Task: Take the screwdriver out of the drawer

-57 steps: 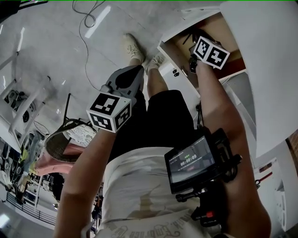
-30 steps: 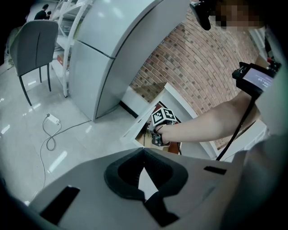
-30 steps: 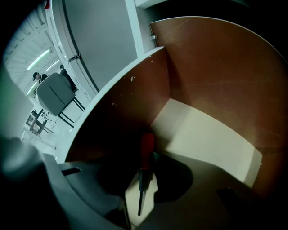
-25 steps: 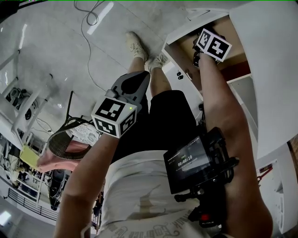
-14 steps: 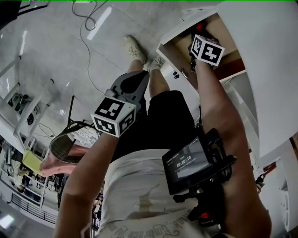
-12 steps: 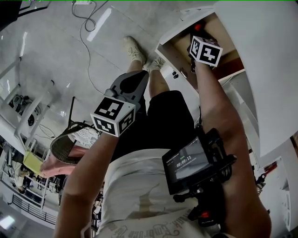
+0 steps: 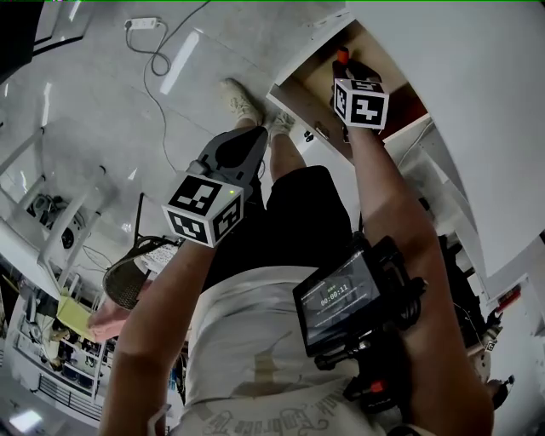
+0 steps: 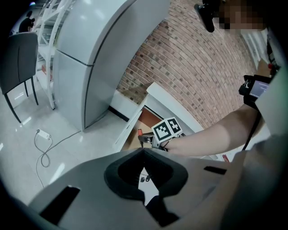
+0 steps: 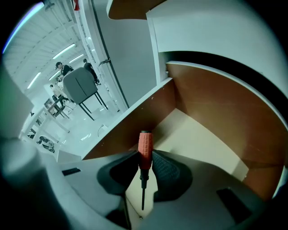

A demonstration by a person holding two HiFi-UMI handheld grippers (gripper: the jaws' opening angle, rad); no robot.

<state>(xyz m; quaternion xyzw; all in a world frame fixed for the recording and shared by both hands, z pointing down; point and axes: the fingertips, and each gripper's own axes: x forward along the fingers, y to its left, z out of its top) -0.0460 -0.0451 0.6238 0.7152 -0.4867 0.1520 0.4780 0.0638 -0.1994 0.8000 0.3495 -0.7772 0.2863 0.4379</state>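
Observation:
In the right gripper view the screwdriver, with an orange ribbed handle and a thin dark shaft, stands between the black pads of my right gripper, which is shut on the handle. It hangs above the cream floor of the open wooden drawer. From the head view the right gripper is over the drawer, the screwdriver's orange handle poking out beyond the marker cube. My left gripper hangs over the person's legs, away from the drawer. Its pads meet at the tips and hold nothing.
A white cabinet top curves over the drawer at the right. A cable and power strip lie on the pale floor. A chair stands at the lower left. A small monitor hangs at the person's chest.
My right gripper has risen out of the drawer with the screwdriver, whose orange handle now shows beyond the cube. The left gripper has drifted up a little.

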